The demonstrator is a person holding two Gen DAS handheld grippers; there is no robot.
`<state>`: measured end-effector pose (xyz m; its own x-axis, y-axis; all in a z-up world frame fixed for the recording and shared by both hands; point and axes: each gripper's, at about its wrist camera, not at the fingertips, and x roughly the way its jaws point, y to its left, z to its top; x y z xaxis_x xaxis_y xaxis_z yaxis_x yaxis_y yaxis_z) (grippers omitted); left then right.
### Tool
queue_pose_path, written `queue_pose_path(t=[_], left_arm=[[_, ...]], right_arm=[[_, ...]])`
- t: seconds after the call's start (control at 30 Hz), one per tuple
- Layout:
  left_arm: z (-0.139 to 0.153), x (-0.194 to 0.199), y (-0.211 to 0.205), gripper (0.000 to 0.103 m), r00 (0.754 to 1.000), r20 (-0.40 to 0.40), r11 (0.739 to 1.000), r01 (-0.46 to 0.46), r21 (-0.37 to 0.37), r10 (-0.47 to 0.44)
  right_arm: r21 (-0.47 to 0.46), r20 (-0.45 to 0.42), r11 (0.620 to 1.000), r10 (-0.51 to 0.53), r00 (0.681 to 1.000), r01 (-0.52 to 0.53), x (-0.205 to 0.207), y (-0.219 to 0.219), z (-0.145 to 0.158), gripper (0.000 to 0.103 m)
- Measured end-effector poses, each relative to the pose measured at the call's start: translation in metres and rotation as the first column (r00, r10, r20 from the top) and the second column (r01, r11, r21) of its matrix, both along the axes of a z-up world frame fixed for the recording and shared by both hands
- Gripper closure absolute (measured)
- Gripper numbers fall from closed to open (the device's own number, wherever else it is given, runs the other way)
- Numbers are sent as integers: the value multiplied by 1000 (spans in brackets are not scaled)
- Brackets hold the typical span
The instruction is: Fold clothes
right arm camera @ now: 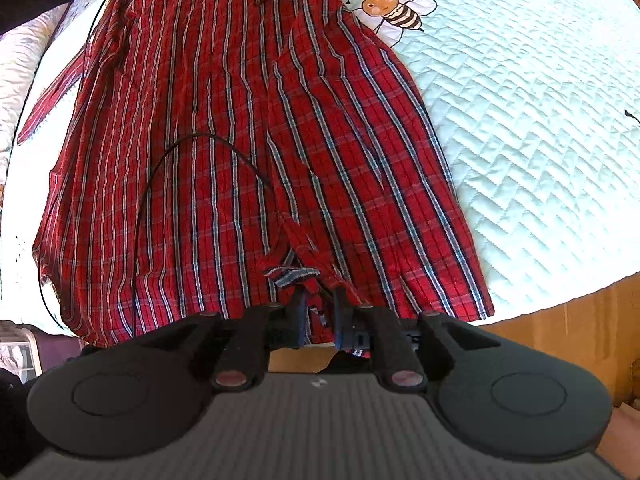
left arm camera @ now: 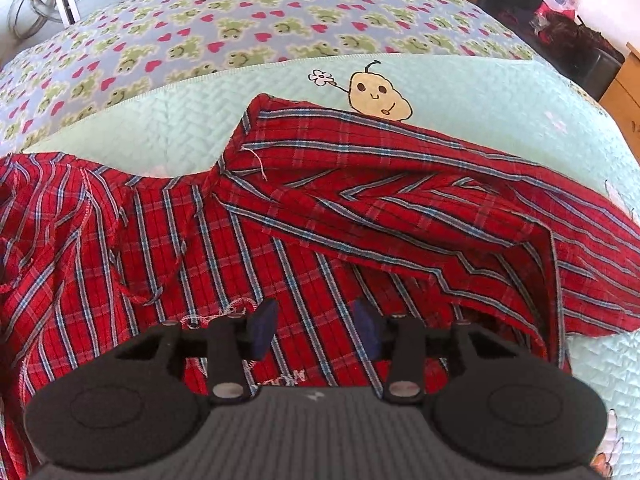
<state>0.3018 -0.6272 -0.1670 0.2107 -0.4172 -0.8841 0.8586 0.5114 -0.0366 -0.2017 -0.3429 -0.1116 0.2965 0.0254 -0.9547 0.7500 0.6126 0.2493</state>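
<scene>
A red plaid shirt (left arm camera: 304, 216) lies spread on a pale green quilt (left arm camera: 460, 84), one sleeve folded across its upper part. My left gripper (left arm camera: 316, 314) hovers over the shirt's body near a label, jaws open, with no cloth caught between the blue pads. In the right wrist view the same shirt (right arm camera: 224, 152) runs away from me to the bed's near edge. My right gripper (right arm camera: 319, 306) sits at the shirt's hem, its jaws a little apart. A frayed bit of hem (right arm camera: 294, 274) lies between the fingers, and the pads do not press on it.
A frog-and-heart blanket (left arm camera: 240, 28) covers the far side of the bed. A thin black cable (right arm camera: 176, 152) loops over the shirt. A bee picture (right arm camera: 396, 10) marks the quilt beside the shirt. Wooden furniture (left arm camera: 628, 92) and dark clutter stand to the right of the bed.
</scene>
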Motion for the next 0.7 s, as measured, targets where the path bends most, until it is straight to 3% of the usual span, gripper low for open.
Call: queue_pose_path(t=[0.3, 0.43, 0.7], left_arm=[[-5, 2, -3, 57, 1000, 2, 1000, -1, 20, 1], [-9, 2, -6, 56, 1000, 11, 999, 4, 41, -4], [-19, 3, -12, 55, 1000, 4, 998, 4, 56, -4]], right_arm=[[-3, -5, 1000, -6, 1000, 6, 5, -8, 1, 86], [-3, -3, 1000, -13, 1000, 13, 7, -11, 1, 77], [9, -3, 1000, -14, 1000, 14, 13, -19, -1, 76]])
